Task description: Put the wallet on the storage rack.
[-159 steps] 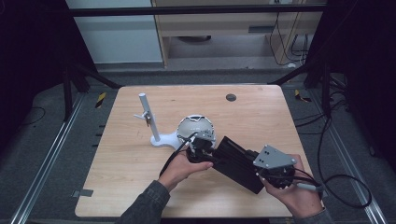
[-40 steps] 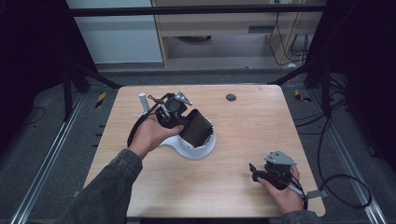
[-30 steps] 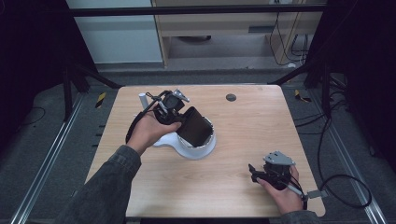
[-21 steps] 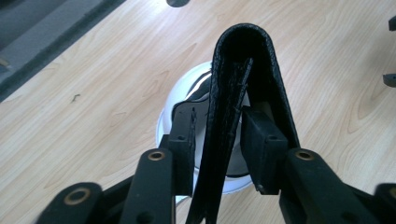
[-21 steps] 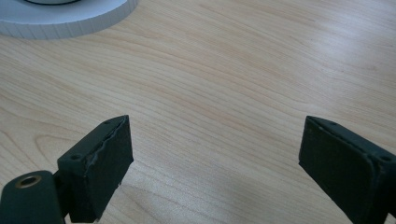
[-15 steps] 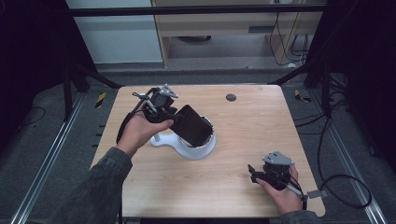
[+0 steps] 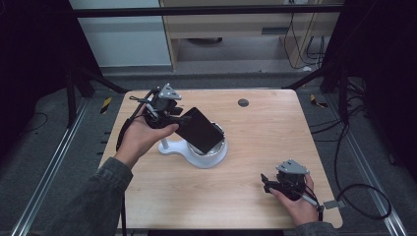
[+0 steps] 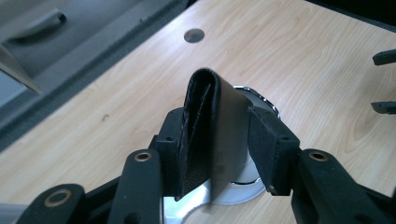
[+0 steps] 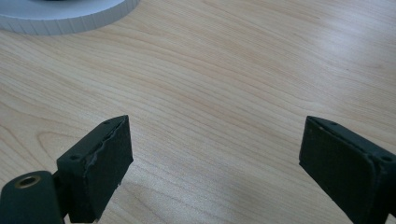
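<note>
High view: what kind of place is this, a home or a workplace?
Probably a lab or workshop set up for recording, not a home. A bare wooden table stands inside a dark metal frame, loose cables trail over the grey floor, and yellow-black hazard tape marks it.

the left tongs are raised at the far left of the bench, jaws clamped on a black wallet, held in the left hand with the forearm reaching in from below. the right tongs rest low near the front right, jaws spread wide.
</note>
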{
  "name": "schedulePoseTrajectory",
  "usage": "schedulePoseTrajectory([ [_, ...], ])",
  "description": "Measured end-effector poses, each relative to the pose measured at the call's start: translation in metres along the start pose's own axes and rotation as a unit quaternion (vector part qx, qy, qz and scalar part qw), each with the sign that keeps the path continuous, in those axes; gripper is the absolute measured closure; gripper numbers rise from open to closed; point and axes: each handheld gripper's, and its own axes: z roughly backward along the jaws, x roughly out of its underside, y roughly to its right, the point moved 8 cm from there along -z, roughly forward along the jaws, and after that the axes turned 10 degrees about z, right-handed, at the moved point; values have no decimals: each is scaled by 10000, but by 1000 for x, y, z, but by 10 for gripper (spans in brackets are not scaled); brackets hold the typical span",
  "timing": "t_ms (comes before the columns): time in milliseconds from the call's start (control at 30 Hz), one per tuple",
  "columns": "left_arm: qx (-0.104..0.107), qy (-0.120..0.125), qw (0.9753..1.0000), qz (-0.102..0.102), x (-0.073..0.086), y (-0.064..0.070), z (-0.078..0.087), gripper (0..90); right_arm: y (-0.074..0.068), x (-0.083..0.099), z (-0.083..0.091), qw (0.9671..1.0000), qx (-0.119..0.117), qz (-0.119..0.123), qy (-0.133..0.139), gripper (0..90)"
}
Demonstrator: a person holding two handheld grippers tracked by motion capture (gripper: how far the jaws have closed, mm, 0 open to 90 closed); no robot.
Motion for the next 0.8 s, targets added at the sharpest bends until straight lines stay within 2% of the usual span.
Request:
schedulePoseTrajectory([
  [100, -20, 198, 9998, -33, -4, 3, 11, 571, 0, 0, 0, 10000, 8, 4, -10, 94],
  [300, -48, 352, 9992, -203, -3, 11, 26, 554, 0, 1, -1, 10000, 5, 21, -19, 94],
  [467, 18, 494, 9985, -221, 1, 18, 33, 529, 0, 1, 0, 10000, 23, 20, -23, 94],
  [600, 69, 570, 9980, -250, 9, 26, 37, 501, 1, 2, -1, 10000, 30, 11, -44, 94],
  [800, 244, 549, 9977, -302, 31, 41, 34, 452, 1, 2, -1, 10000, 40, 18, -45, 94],
])
